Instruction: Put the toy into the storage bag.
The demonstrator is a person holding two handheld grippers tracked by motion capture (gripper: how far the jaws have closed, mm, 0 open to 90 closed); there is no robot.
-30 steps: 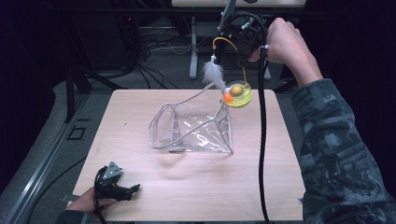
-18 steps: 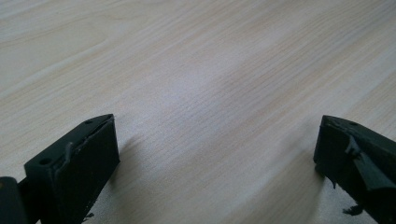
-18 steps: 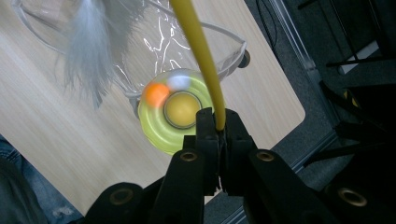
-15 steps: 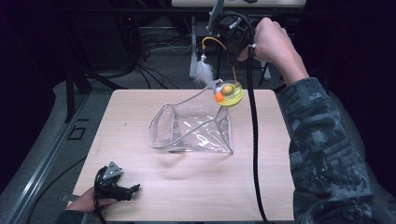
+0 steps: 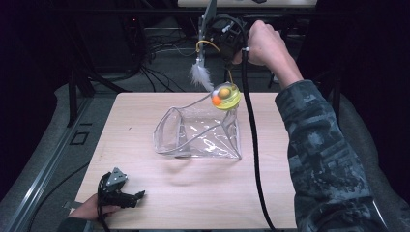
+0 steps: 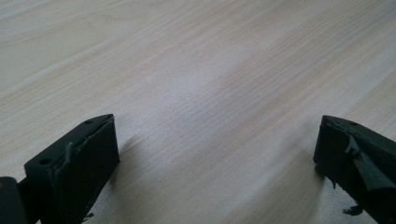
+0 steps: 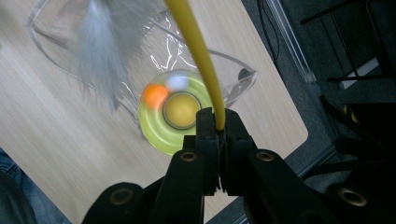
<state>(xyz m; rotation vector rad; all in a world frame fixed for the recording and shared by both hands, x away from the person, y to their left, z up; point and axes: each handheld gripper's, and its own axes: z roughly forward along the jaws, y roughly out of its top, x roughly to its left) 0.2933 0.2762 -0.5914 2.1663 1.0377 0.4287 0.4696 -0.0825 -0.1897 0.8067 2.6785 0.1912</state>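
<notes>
The right gripper (image 7: 217, 128) pinches the yellow wand (image 7: 196, 51) — the dangling toy disc (image 5: 226, 95) may snag the clear bag (image 5: 200, 133). The left gripper (image 5: 126, 198) rests on the desk (image 5: 309, 193), jaws wide.

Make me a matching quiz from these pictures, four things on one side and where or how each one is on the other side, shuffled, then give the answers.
Things
1. left tongs
2. right tongs
3. clear plastic bag
4. white feather

States
A. lying open on the wooden table
B. dangling in the air from the yellow wand
C. shut on the yellow wand, held high
D. open, low over the table's near left corner

Pairs: 1-D, 2-C, 3-A, 4-B
</notes>
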